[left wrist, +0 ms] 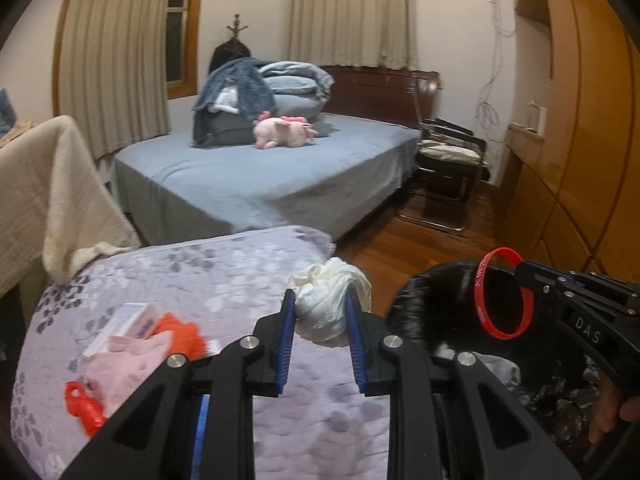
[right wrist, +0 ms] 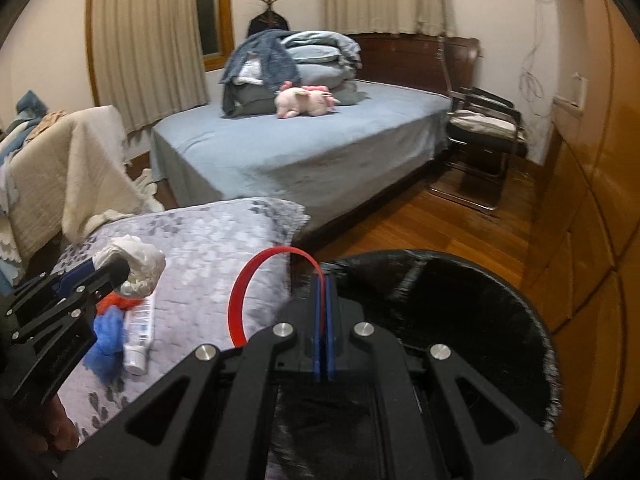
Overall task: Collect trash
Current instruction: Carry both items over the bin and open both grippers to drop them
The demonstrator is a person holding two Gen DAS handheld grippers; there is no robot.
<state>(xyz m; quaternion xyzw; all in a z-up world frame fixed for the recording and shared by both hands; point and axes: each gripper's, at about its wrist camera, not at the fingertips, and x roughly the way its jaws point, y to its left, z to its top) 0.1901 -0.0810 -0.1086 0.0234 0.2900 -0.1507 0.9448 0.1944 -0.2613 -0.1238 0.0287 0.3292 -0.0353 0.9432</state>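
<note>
Black bin liner fills the lower right of the left wrist view, and only this view looks into the trash bin: pale crumpled scraps lie at its bottom. The right wrist view shows just the bin's dark rim and none of its contents. The left gripper is clamped on a crumpled white wad, held above the patterned grey cushion near its edge beside the bin. The right gripper has its blue pads pressed together on a red wristband, which hangs over the bin's near rim. The right wrist view alone shows a white tube and a blue fluffy scrap on the cushion; the left wrist view alone shows a pink cloth, a small box and an orange plastic piece there.
</note>
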